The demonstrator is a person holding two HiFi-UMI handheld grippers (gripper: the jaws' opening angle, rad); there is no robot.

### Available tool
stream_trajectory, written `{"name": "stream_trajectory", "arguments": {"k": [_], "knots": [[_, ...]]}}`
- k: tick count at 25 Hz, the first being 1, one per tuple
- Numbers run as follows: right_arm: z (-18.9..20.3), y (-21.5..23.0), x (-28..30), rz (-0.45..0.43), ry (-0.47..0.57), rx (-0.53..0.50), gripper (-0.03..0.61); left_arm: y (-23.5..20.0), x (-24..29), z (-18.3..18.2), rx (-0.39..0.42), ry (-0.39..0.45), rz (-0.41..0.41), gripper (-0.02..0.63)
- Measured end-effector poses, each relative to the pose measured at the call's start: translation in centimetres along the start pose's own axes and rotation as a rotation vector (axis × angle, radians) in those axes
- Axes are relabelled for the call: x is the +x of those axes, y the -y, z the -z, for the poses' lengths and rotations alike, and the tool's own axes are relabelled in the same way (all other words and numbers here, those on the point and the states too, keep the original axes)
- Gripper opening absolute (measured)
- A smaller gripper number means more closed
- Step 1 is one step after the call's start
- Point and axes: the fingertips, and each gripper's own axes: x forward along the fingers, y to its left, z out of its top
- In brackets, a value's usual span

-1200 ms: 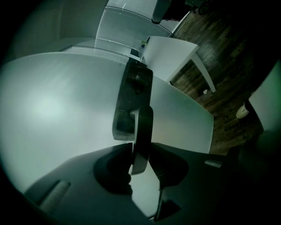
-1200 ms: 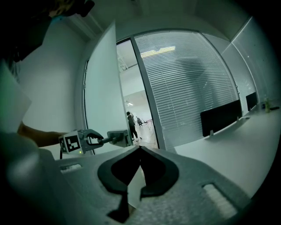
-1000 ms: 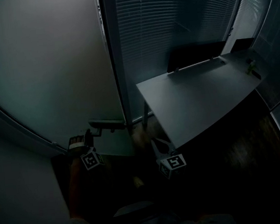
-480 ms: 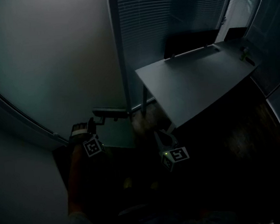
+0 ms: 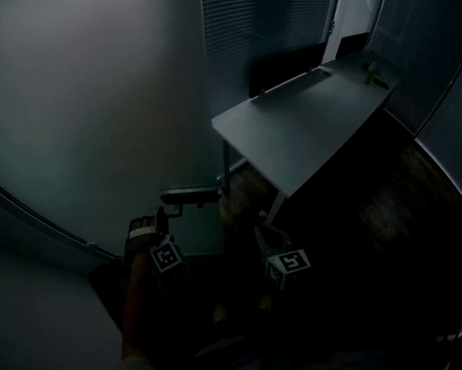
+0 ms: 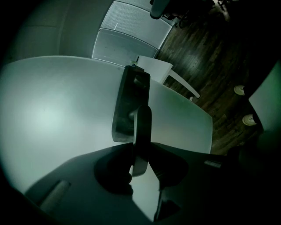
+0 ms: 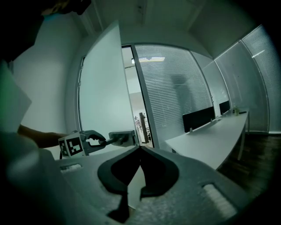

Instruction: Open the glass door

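My left tool (image 6: 139, 153) is clamped on the lever handle (image 6: 141, 125) of the glass door (image 5: 86, 113), which looks ajar; the lever runs straight ahead. My right tool (image 7: 139, 148), closed and empty, hangs farther off.

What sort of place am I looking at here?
Probably a dim office: a long white desk with a black divider screen, grey slatted blinds along the walls, and a frosted glass door.

No words, numbers, brands or signs can be read; the only print is black-and-white square code patterns on the cube (image 5: 165, 257) of the left gripper (image 7: 106, 140) and that of the right gripper (image 7: 140, 149).
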Motion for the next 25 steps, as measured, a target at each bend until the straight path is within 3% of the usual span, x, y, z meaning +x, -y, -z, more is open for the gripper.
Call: {"name": "stream_trajectory", "arguments": {"k": [5, 11, 25], "knots": [[0.3, -3.4, -2.8, 0.049, 0.003, -0.006, 0.002, 0.4, -3.8, 0.4, 0.020, 0.038, -0.001, 0.106], [1.6, -4.3, -3.9, 0.121, 0.030, 0.007, 0.002, 1.6, -5.8, 0.5, 0.044, 0.088, 0.019, 0.104], [1.3, -5.2, -5.1, 0.169, 0.011, -0.006, 0.002, 2.4, -5.5, 0.9, 0.070, 0.138, 0.010, 0.103]]}}
